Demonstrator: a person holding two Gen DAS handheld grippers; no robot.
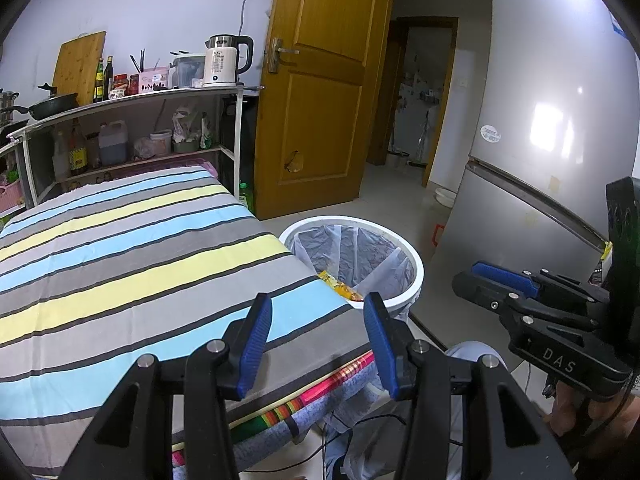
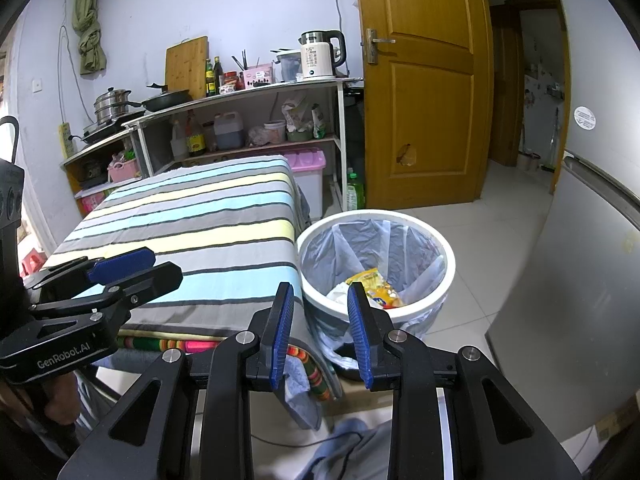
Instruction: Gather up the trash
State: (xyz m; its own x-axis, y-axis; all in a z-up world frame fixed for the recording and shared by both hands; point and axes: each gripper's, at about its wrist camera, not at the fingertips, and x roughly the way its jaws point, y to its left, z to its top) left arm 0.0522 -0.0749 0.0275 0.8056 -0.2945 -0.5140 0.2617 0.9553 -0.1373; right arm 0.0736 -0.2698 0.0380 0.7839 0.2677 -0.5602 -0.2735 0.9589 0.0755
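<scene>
A white trash bin with a clear liner stands on the floor beside the table's right end; it also shows in the left wrist view. Yellow wrappers and white paper lie inside it. My right gripper is open and empty, hovering over the table corner next to the bin. My left gripper is open and empty above the striped tablecloth near its front edge. The left gripper also shows at the left of the right wrist view, and the right gripper at the right of the left wrist view.
A shelf unit with a kettle, bottles and pans stands behind the table. A wooden door is behind the bin. A silver fridge stands at the right. Tiled floor lies around the bin.
</scene>
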